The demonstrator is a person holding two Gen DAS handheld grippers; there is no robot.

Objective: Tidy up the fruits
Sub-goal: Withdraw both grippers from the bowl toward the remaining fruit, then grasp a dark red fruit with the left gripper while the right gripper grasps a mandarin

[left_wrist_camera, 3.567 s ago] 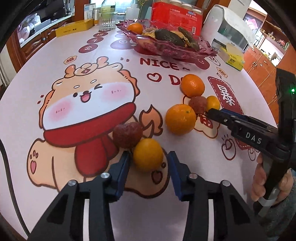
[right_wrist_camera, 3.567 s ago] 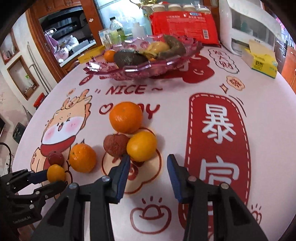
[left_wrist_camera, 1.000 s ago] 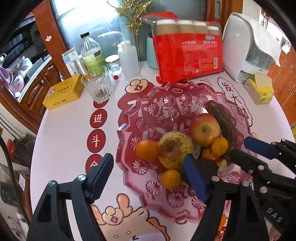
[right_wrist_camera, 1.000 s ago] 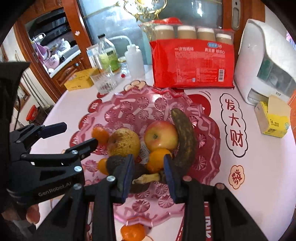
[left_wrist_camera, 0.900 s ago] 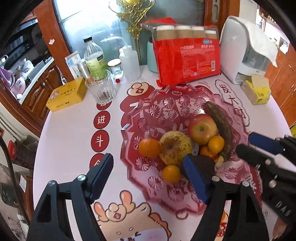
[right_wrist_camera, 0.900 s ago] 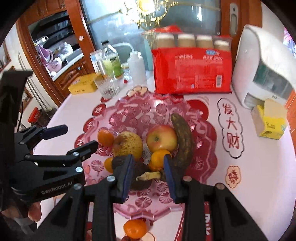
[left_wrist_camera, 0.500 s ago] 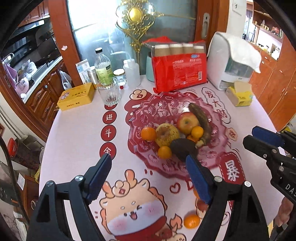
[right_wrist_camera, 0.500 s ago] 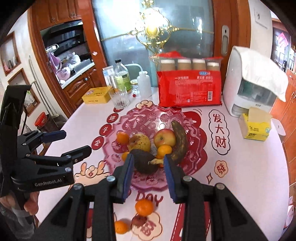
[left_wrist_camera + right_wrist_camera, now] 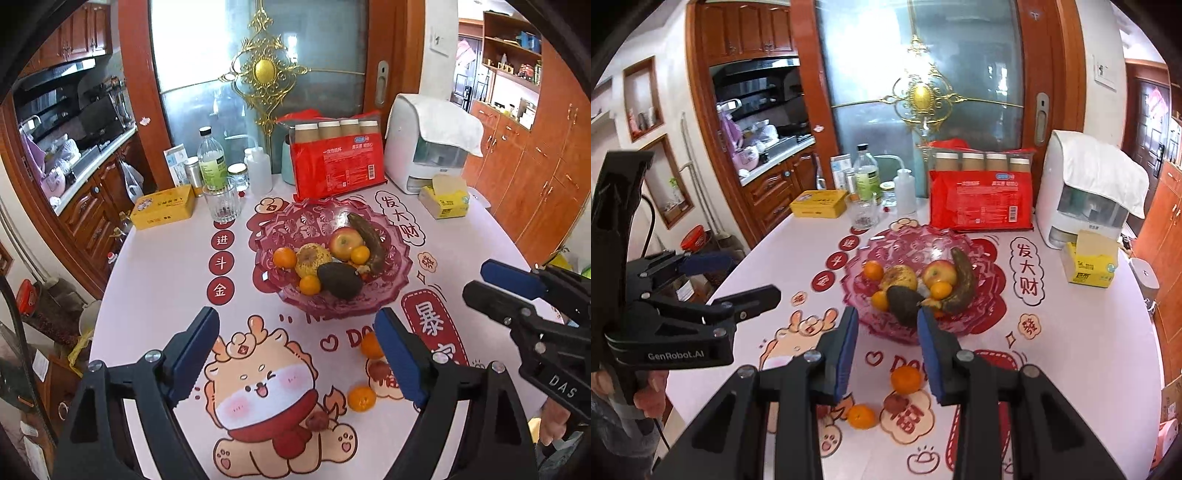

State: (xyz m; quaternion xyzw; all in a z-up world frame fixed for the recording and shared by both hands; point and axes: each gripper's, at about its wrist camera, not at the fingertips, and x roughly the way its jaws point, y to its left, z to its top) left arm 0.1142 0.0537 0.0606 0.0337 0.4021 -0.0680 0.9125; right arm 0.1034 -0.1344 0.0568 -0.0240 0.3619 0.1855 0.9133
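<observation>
Four fruits are left on the tablecloth [image 9: 155, 288] in front of the pink glass fruit bowl [image 9: 400, 258]: an orange nearest the bowl [image 9: 369, 345], a second orange [image 9: 361, 398] closer to the camera, a dark red lychee-like fruit [image 9: 318, 420] near it, and another reddish fruit [image 9: 895, 403] between the oranges, partly hidden in the left view. The bowl already holds an apple [image 9: 345, 239], a pear [image 9: 314, 255], an avocado [image 9: 340, 280], a browned banana [image 9: 367, 242] and several small oranges.

The left gripper [image 9: 297, 354] hangs high above the table with its jaws spread wide and nothing between them. The right gripper [image 9: 886, 349] is likewise empty, its jaws apart but narrower.

The risks lie in the next pick. Round fruit could roll away if a pad nudges it off-centre, and the loose pieces lie close enough that closing on one may knock its neighbour. The soft red fruit could bruise under a hard squeeze. The bowl is crowded near its front rim, so a dropped orange may bounce out, and both grippers descending together could collide.
</observation>
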